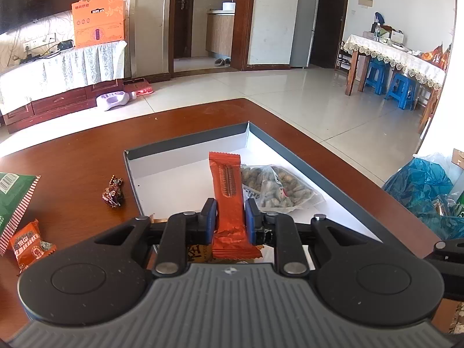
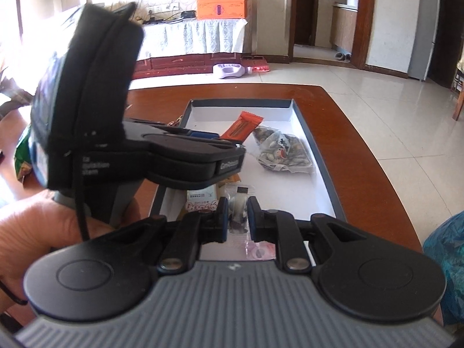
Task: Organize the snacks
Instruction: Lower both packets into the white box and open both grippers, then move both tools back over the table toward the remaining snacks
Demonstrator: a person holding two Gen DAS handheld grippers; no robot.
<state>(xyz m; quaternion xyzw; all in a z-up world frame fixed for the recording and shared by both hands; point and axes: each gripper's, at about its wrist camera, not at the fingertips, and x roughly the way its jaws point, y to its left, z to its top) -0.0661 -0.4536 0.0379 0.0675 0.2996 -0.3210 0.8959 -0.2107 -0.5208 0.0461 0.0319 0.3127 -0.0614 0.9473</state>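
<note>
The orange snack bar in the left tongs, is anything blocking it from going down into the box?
Nothing visible does. The orange snack bar hangs over bare white floor of the box, beside the nut bag.

Little legible txt. Small orange snack pack (image 1: pixel 30 245) on table, left edge of left wrist view: large letters, approx "IRGI", uncertain. Green bag (image 1: pixel 13 194) beside it: barcode, digits too small to read. Orange box (image 1: pixel 98 20) on far cabinet: printed characters, blurred. Left gripper (image 2: pixel 203 137) body, right wrist view: white lettering, partly hidden, ends "...stem"; front logo unreadable.
</note>
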